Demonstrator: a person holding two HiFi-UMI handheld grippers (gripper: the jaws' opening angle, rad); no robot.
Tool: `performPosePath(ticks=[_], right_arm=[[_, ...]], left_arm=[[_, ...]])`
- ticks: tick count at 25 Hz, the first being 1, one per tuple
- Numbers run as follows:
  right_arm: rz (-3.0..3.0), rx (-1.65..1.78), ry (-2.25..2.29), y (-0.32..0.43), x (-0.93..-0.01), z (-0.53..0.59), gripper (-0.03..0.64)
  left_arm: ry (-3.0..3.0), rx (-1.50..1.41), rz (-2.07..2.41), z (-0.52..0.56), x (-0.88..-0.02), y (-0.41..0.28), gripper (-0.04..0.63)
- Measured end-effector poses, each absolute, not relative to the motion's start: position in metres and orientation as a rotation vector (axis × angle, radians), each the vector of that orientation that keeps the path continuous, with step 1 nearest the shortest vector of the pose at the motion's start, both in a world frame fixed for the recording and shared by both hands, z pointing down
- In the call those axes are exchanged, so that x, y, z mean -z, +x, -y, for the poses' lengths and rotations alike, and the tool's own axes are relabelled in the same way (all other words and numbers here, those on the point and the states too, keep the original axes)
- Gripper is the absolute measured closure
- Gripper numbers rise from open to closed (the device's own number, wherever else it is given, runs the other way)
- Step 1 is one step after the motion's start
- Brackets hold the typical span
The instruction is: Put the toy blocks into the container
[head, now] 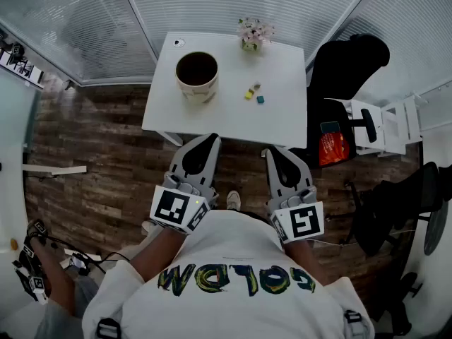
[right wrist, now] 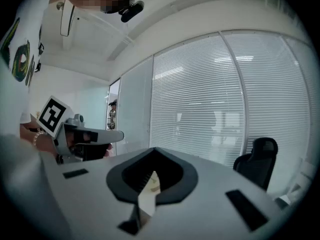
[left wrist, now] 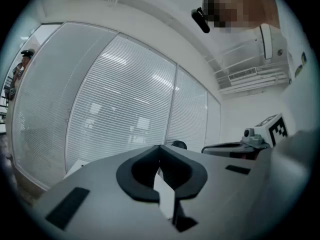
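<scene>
Left gripper (head: 208,140), right gripper (head: 275,154) hanging closed, empty.
I am advising: open right before descending squarely onto toy blocks (head: 249,94) near container (head: 198,90).

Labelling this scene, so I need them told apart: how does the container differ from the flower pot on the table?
The container is far wider than the flower pot. The container shows an open dark inside; the flower pot holds pale flowers. The container stands mid-table, the flower pot at the far edge. Both stand upright on the white table.
</scene>
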State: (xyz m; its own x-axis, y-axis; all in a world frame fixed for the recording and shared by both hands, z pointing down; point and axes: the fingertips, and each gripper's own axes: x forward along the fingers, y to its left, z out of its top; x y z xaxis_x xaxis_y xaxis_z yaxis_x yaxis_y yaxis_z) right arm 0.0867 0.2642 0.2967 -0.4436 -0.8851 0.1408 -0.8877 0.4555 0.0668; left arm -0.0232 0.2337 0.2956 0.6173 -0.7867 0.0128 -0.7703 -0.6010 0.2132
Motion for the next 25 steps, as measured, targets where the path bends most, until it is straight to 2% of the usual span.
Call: performPosePath(ticks=[17,25], right_arm=[[2.546,-0.038,1.587,0.009,-0.303,-0.260,0.609],[2.539,-0.066,1.581,0.002,-0.310,-0.236,0.609]], left_arm=[[2.645,0.124,1.206,-0.231,-0.309,-0.086,0.586],[2.624,0.119,1.195,-0.209,-0.313,-0.091,0.586]])
